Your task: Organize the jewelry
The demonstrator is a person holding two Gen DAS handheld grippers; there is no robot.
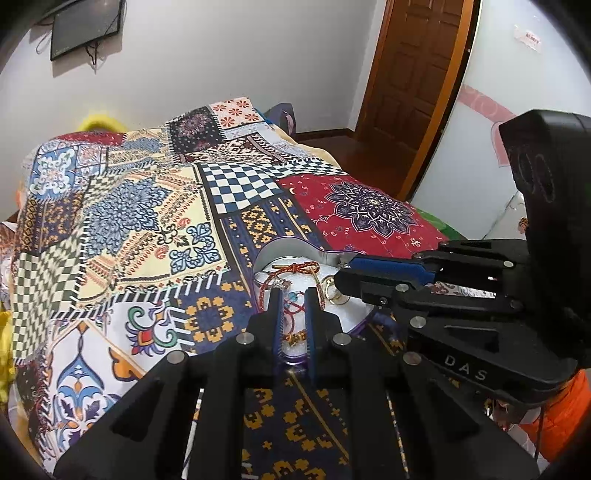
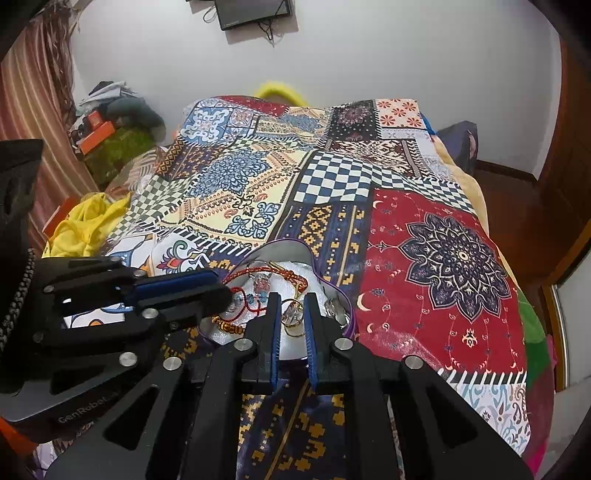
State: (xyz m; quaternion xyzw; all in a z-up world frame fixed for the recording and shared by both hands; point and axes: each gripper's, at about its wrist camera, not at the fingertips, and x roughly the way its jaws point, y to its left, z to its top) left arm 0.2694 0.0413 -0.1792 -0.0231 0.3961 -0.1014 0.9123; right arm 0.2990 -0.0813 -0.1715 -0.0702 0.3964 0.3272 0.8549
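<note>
A heart-shaped tin (image 1: 295,248) with a purple rim (image 2: 334,286) and white lining lies open on the patchwork bedspread. Inside are red cord bracelets (image 1: 295,267) (image 2: 258,273), a gold bead clasp (image 1: 293,336) (image 2: 227,326), gold rings (image 1: 332,291) and a crystal pendant on a gold ring (image 2: 291,314). My left gripper (image 1: 293,295) hovers open over the tin's near edge, fingers either side of a red cord. My right gripper (image 2: 291,297) is open around the crystal pendant. Each gripper also shows in the other's view (image 1: 345,275) (image 2: 221,288).
The patchwork bedspread (image 2: 332,192) covers the whole bed. Yellow cloth (image 2: 86,221) and cluttered boxes (image 2: 99,129) lie at the bed's left. A wooden door (image 1: 417,74) stands at the right, a wall screen (image 1: 86,26) at the back.
</note>
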